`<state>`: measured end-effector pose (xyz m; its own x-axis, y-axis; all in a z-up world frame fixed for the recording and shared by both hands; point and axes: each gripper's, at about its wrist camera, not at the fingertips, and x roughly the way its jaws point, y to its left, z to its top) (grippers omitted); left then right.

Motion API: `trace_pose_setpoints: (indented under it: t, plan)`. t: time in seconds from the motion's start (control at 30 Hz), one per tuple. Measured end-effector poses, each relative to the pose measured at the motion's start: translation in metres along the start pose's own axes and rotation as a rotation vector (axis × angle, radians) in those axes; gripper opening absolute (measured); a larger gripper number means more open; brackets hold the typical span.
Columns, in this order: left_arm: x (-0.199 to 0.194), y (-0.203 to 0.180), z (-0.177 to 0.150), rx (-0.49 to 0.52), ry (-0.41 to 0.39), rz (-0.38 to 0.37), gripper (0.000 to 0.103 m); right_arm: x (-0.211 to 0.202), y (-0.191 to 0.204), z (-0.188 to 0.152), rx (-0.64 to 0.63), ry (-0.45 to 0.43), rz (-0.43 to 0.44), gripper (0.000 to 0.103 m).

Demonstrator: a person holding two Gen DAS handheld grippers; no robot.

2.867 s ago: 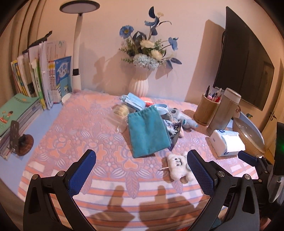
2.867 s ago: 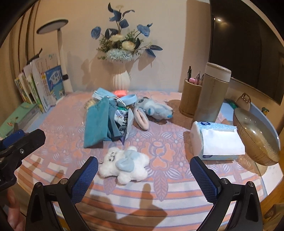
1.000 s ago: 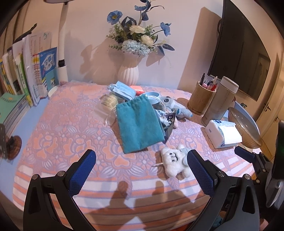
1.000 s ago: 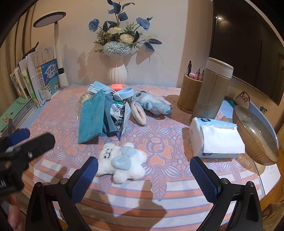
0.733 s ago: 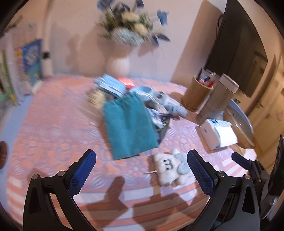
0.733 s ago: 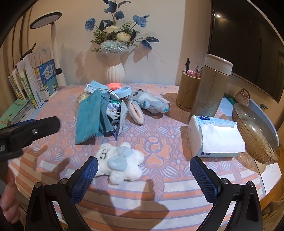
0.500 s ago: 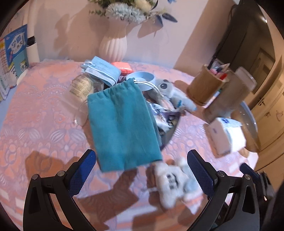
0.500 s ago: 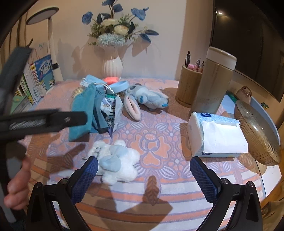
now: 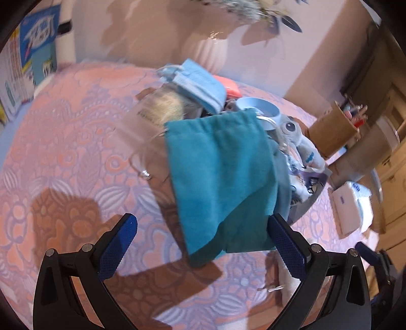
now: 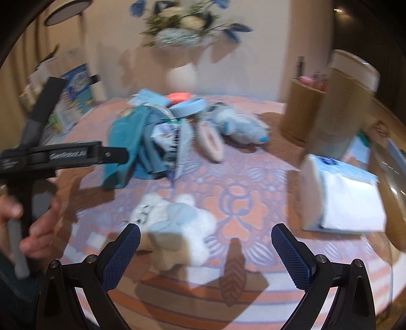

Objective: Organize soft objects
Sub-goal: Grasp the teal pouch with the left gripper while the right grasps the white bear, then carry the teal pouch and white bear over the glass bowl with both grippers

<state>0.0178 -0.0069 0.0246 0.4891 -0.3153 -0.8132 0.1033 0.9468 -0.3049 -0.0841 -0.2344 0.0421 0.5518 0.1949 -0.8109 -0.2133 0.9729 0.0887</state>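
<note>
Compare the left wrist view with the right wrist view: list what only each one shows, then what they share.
Only the left wrist view: the left gripper, jaws wide open around the near end of the teal pouch.

Only the right wrist view: the open right gripper over the white plush toy, the person's hand, and the lamp head.

Both: the pouch, blue plush, tissue pack, white vase, pen holder.
</note>
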Motion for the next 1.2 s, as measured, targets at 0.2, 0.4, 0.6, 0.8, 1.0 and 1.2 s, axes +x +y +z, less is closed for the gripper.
trace_pose_setpoints:
  t: [0.2,0.4,0.6,0.8,1.0,1.2]
  plan:
    - [0.017,0.005,0.002,-0.044,0.024,-0.036,0.102,0.012,-0.003,0.002,-0.135,0.086,0.139,0.103]
    - [0.021,-0.014,0.001,0.016,0.010,-0.010,0.081,0.023,-0.006,0.004,-0.190,0.123,0.152,0.103]
    - [0.014,-0.018,-0.005,0.024,-0.005,-0.069,0.023,0.046,0.000,0.012,-0.220,0.159,0.212,0.103]
    - [-0.011,-0.010,-0.016,0.042,-0.041,-0.060,0.014,0.054,0.014,0.013,-0.222,0.160,0.236,0.087]
    - [-0.036,0.013,-0.021,0.074,-0.037,-0.044,0.014,0.048,0.030,0.014,-0.212,0.148,0.218,0.051]
    - [-0.039,0.022,-0.032,0.100,0.020,-0.033,0.014,0.043,0.008,0.023,-0.024,0.107,0.158,0.048]
